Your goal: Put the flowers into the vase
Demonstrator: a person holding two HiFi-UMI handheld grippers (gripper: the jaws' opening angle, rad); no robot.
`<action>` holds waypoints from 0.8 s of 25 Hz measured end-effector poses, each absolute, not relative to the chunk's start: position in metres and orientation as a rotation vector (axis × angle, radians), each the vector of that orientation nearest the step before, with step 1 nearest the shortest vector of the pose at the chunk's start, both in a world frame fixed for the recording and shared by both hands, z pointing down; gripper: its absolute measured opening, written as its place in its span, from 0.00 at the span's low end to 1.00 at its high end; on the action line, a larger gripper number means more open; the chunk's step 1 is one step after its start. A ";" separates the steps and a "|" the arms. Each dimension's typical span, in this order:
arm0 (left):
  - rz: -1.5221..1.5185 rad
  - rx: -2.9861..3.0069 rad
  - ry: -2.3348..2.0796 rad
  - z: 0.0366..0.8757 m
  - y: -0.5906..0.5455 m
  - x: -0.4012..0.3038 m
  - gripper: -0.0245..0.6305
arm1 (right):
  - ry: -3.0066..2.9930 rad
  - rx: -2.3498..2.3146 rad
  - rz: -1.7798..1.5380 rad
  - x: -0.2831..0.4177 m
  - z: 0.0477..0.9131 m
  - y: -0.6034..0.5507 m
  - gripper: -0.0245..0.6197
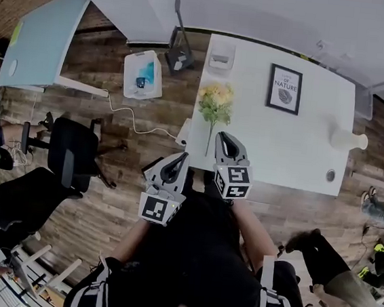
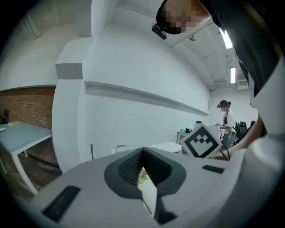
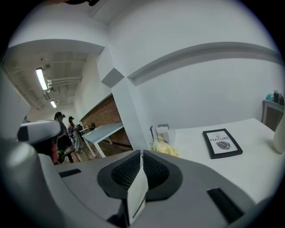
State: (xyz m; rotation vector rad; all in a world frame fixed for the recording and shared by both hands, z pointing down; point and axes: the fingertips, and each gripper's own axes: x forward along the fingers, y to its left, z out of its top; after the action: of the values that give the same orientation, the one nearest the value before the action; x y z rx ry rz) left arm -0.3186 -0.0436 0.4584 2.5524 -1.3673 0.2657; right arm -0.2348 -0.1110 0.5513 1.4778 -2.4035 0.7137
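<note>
On desk (image 1: 294,153): flowers (image 1: 215,103) are lying flat at the left end, stem pointing to the near edge.
Vase (image 1: 349,139): sitting well apart from them, at the right end.
Right gripper (image 1: 225,138): jaws are pressing together on nothing, tip hovering just beside the stem end.
Left gripper (image 1: 180,158): jaws are also meeting, empty, hanging off the desk's near edge.
Picture frame (image 1: 285,88): lying between flowers and vase.

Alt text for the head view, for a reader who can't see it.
From above, a person holds the left tongs and right tongs, both shut and empty, at the near edge of a white table. Yellow flowers lie beyond the right tongs; a framed print and white vase sit farther right.
</note>
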 end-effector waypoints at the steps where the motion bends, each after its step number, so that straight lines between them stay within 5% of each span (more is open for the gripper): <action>1: 0.257 2.553 -1.360 0.459 -0.046 -0.323 0.07 | -2.382 1.480 0.707 -0.238 0.556 -0.119 0.06; 11: 0.136 2.594 -1.252 0.456 -0.068 -0.357 0.07 | -2.109 1.562 0.786 -0.248 0.603 -0.186 0.07; 13: 0.115 2.583 -1.250 0.457 -0.071 -0.364 0.07 | -2.061 1.555 0.811 -0.246 0.611 -0.195 0.19; 20: 0.065 2.578 -1.248 0.455 -0.081 -0.386 0.07 | -1.973 1.444 0.792 -0.258 0.630 -0.218 0.31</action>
State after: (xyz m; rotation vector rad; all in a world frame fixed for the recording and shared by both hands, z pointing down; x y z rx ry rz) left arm -0.3859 -0.0813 0.4549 2.5785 -1.2483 0.0655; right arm -0.2578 -0.2177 0.6299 1.4437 -1.9728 0.7921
